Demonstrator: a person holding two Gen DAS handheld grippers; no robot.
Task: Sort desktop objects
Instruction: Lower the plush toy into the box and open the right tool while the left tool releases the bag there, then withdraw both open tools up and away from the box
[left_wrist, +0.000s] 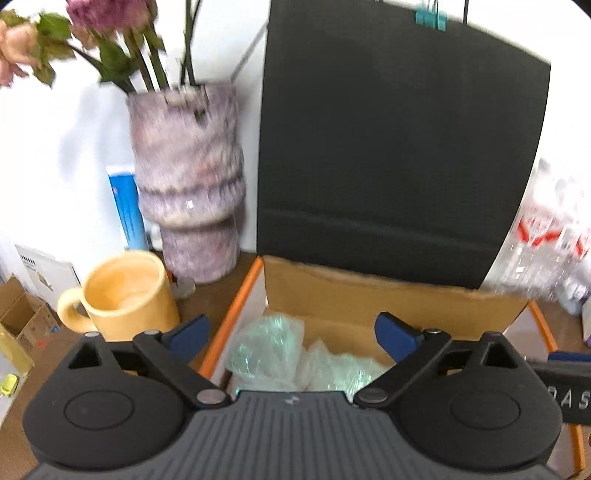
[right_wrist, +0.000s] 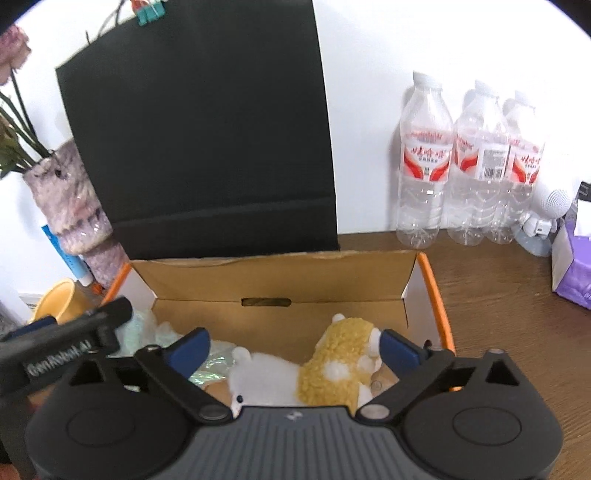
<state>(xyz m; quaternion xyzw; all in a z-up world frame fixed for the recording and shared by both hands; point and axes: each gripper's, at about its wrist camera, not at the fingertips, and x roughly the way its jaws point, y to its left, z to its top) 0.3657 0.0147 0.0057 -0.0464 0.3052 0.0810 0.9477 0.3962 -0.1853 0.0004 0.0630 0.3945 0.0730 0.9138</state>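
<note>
An open cardboard box (left_wrist: 388, 295) (right_wrist: 280, 280) with orange edges stands on the brown desk. Crumpled clear plastic wrap (left_wrist: 273, 350) (right_wrist: 144, 332) lies in its left part. A white and yellow plush toy (right_wrist: 325, 365) lies in its right part. My left gripper (left_wrist: 295, 336) hovers over the wrap with its jaws wide open and nothing between its blue pads (left_wrist: 192, 334). My right gripper (right_wrist: 295, 347) is also wide open above the plush toy, whose fur lies between the pads (right_wrist: 399, 349) without being pinched. The left gripper's body (right_wrist: 62, 350) shows at the right wrist view's left edge.
A tall black paper bag (left_wrist: 399, 155) (right_wrist: 207, 140) stands behind the box. Left of it are a purple vase (left_wrist: 188, 181) with flowers and a yellow mug (left_wrist: 125, 295). Three water bottles (right_wrist: 469, 166) and a purple tissue box (right_wrist: 572, 266) stand at the right.
</note>
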